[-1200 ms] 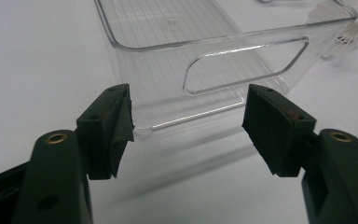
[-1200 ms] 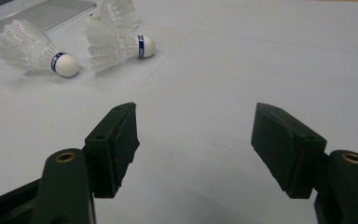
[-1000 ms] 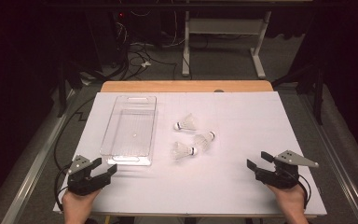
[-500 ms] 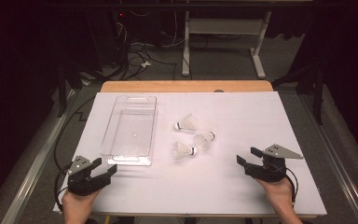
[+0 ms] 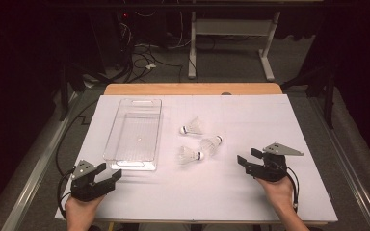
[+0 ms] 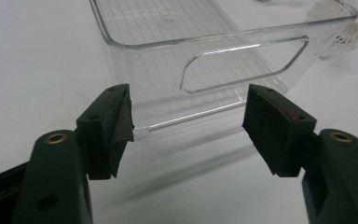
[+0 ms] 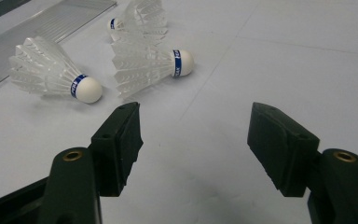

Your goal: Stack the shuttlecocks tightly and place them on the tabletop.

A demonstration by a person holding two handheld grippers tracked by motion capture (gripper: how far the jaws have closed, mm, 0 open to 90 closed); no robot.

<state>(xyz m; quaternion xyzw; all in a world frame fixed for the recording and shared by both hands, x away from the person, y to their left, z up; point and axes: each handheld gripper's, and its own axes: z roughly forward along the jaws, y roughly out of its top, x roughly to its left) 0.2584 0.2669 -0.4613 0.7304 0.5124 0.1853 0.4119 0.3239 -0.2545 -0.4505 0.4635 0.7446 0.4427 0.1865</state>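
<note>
Now: right hand-held gripper (image 5: 246, 160) released (just narrowing, nothing between) | shuttlecocks (image 5: 211, 144) ahead | tray (image 5: 134, 132) left.

White-covered table (image 5: 279, 125): clear plastic bin (image 5: 134, 134) left of centre, three shuttlecocks (image 5: 200, 142) lying clustered just beside it, mid-table.

From my screen I see a white sheet (image 5: 270, 125) covering the table, with a strip of bare wooden edge (image 5: 192, 89) along the far side. Beyond it lies grey carpet (image 5: 231, 65), a tangle of cables (image 5: 142, 60) and the white legs of a desk frame (image 5: 231, 36). The room behind is dark.
</note>
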